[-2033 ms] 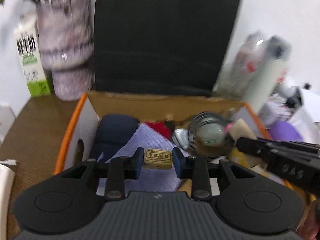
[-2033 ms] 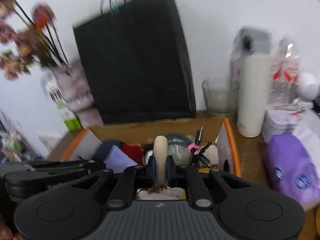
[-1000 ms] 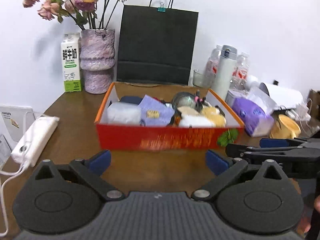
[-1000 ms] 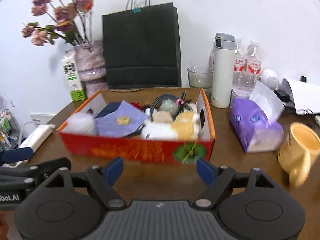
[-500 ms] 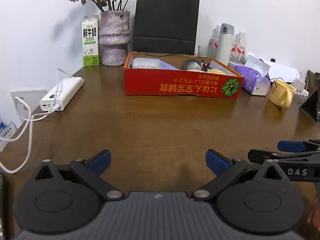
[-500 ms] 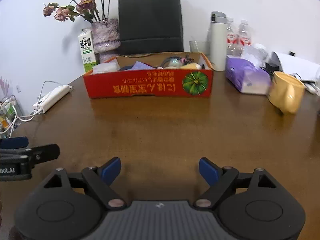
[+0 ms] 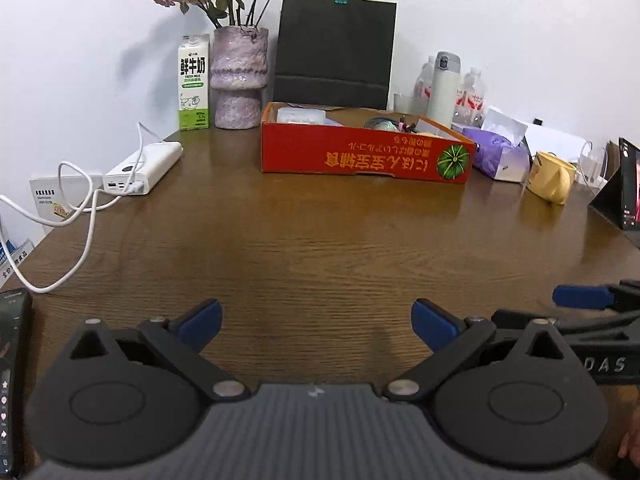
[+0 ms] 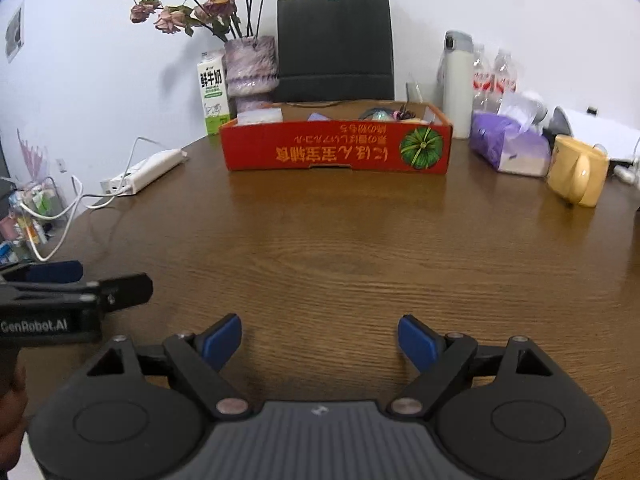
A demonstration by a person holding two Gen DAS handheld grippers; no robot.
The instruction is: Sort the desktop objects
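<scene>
A red cardboard box [image 7: 360,158] [image 8: 336,148] with several small items inside stands at the far side of the brown wooden table [image 7: 320,240]. My left gripper [image 7: 316,324] is open and empty, low over the table's near edge, far from the box. My right gripper [image 8: 320,340] is open and empty too, beside it on the right. The right gripper's blue-tipped finger shows at the right edge of the left wrist view [image 7: 580,298]. The left gripper shows at the left edge of the right wrist view [image 8: 60,280].
Behind the box stand a black paper bag [image 7: 336,52], a vase of dried roses [image 7: 238,80] and a milk carton [image 7: 194,82]. A white power bank [image 7: 144,168] with cable lies left. A white flask [image 8: 458,84], purple tissue pack [image 8: 508,144] and yellow mug [image 8: 578,170] stand right. A phone [image 7: 12,360] lies near left.
Two seconds ago both grippers held small items over the box. They let them go inside it, opened, and have drawn back and down to the table's near edge.
</scene>
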